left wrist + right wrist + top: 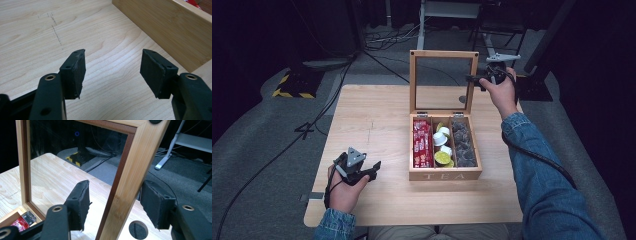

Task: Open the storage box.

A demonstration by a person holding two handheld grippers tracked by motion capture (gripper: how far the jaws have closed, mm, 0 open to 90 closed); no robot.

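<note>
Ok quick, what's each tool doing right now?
Left tool: open, holding nothing, above the table.
Right tool: open, the lid frame of the tea box between its jaws, not gripped.

left gripper [112, 71]: jaws apart, nothing between | below it: wooden table [105, 32], bare | tea box [172, 27]: wooden side wall up-right of gripper, near its right-hand jaw, not touching

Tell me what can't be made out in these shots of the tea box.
- Dark packets in the box's right compartment: too small to identify, high view.
- Tea box: cut off by the frame's edge, left gripper view.
- Lid frame: hides the table behind it, right gripper view.
</note>
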